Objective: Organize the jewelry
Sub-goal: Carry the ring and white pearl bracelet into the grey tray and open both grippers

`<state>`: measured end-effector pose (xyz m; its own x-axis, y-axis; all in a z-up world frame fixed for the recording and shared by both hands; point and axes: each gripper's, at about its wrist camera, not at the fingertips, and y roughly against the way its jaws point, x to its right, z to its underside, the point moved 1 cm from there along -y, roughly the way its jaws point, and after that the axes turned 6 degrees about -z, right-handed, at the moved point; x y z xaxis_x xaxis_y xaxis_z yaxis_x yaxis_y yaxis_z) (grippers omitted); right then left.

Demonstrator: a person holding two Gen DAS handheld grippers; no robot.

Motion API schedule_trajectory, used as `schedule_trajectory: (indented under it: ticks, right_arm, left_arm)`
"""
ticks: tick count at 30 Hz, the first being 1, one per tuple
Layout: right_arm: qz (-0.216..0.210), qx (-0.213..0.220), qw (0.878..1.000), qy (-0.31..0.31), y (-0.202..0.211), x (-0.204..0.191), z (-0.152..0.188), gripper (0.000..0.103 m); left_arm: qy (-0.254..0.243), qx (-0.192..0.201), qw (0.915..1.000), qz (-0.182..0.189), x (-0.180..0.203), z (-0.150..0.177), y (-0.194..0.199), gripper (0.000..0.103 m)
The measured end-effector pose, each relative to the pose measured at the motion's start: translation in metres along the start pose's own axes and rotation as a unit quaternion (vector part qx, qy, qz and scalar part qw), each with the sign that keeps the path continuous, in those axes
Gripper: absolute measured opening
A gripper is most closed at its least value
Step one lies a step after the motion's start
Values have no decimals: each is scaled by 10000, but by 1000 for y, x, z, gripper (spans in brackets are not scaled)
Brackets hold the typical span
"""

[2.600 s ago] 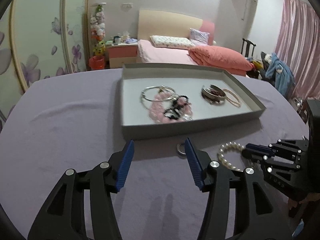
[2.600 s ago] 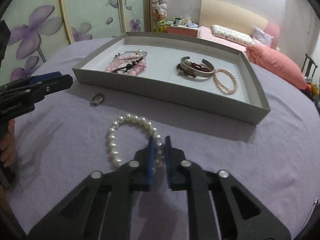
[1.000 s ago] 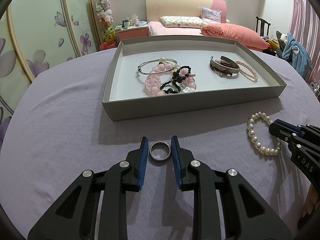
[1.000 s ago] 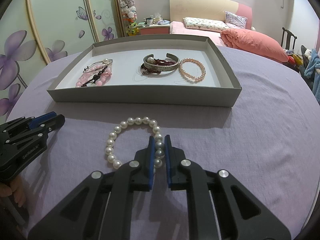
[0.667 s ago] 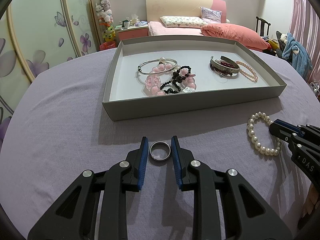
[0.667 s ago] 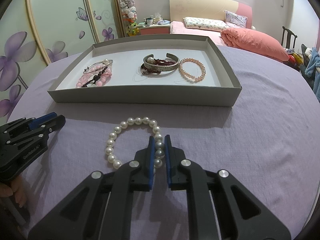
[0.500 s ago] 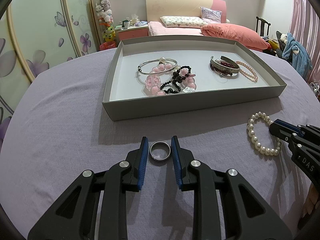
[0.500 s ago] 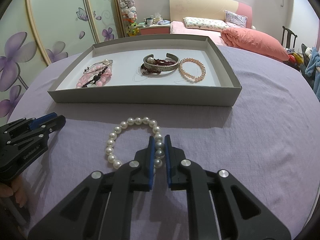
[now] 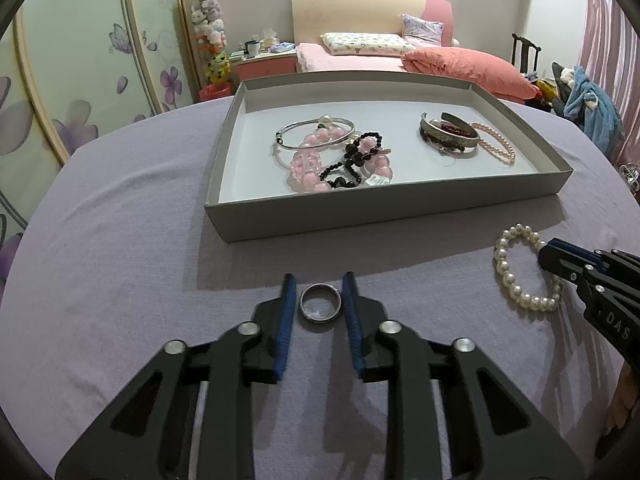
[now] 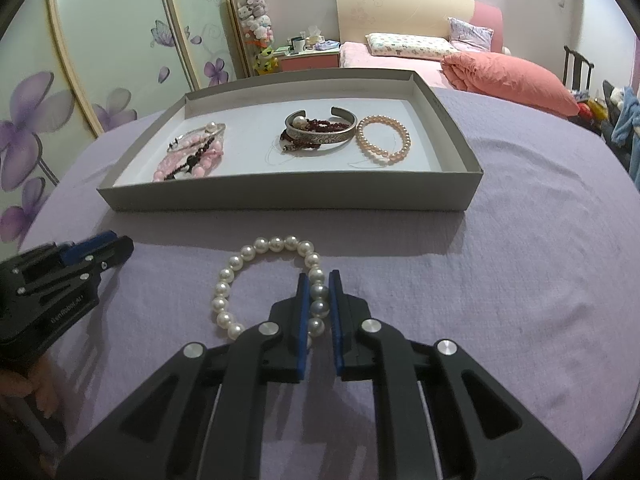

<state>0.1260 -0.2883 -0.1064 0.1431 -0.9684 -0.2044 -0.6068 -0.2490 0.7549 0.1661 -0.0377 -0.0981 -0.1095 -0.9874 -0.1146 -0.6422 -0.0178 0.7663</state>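
Observation:
A silver ring [image 9: 321, 307] lies flat on the purple cloth between the blue pads of my left gripper [image 9: 319, 280]. Its jaws are closing: the right pad is at the ring's edge, and a sliver of cloth shows on the left. My right gripper [image 10: 318, 276] is shut on one side of a white pearl bracelet [image 10: 256, 246], which rests on the cloth. The left wrist view shows the same pearl bracelet [image 9: 506, 276] with the right gripper [image 9: 552, 250] on it. The grey tray [image 9: 380, 212] stands just behind both.
The tray [image 10: 280, 192] holds pink and black bead bracelets [image 9: 340, 160], a silver cuff [image 10: 320, 130] and a pink pearl bracelet [image 10: 384, 140]. The left gripper [image 10: 116, 246] is at the far left, with a hand [image 10: 24, 392] below it. A bed stands behind the table.
My left gripper came forward from wide open to straddle the ring, and its jaws have narrowed slightly in the last half second. The right gripper stays shut on the pearls.

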Motion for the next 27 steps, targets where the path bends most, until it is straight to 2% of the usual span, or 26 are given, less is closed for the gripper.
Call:
schedule_trajectory:
  ticks: [4, 10, 14, 21, 27]
  right_arm:
    - [-227, 207, 9991, -280, 9, 4, 1, 10]
    - [-702, 1060, 9910, -411, 53, -9, -3, 10]
    - [-865, 1453, 9845, -468, 74, -21, -1, 10]
    - [-754, 2061, 9751, -330, 100, -43, 3, 10]
    - [-406, 2759, 9603, 48, 128, -63, 5, 10]
  left_arm:
    - [201, 81, 9997, 105, -9, 2, 4, 23]
    - [534, 635, 9964, 163, -23, 6, 32, 23]
    - [643, 1068, 9921, 105, -23, 7, 54, 23]
    - [546, 2036, 9772, -244, -10, 7, 96, 23]
    - [593, 2643, 9617, -418, -4, 6, 121, 23]
